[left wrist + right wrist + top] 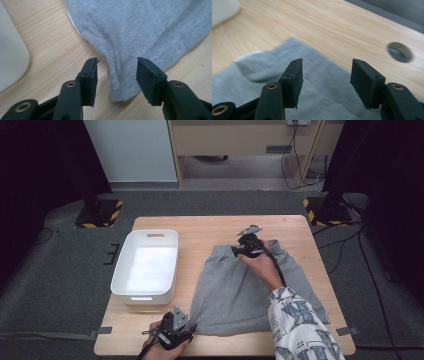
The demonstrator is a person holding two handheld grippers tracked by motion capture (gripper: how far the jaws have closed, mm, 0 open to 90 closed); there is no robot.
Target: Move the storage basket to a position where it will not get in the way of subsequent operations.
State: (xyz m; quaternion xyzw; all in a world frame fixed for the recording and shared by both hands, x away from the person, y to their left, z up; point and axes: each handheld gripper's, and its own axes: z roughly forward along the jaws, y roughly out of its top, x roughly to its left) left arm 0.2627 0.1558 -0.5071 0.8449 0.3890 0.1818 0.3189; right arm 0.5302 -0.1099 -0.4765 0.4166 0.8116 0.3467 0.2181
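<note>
We count 1 grey garment (240, 290), 1 white bin (145, 266), 1 table (200, 227) and 2 claws. The garment looks like shorts: it lies flat on the right half of the table, w/ the narrower waistband end at the far side and the wider hem end toward the near edge, so its long axis runs far-to-near, leaning slightly left at the bottom. The bin sits to its left, apart from the cloth, long side also running far-to-near. Our left claw (191, 326) is at the near-left corner of the garment; in the left gripper view the left claw (117, 72) is released, jaws spread wide, w/ the bunched grey corner (120, 87) lying between them on the wood, not pinched. Our right claw (235, 251) is over the far end of the garment, near the waistband; in the right gripper view the right claw (326, 75) is also released, jaws apart above grey cloth (317, 82), nothing gripped. That view also shows a round hole (399, 52) in the table beyond the cloth edge. The right forearm wears a patterned sleeve (300, 327) lying across the garment's near-right part.
</note>
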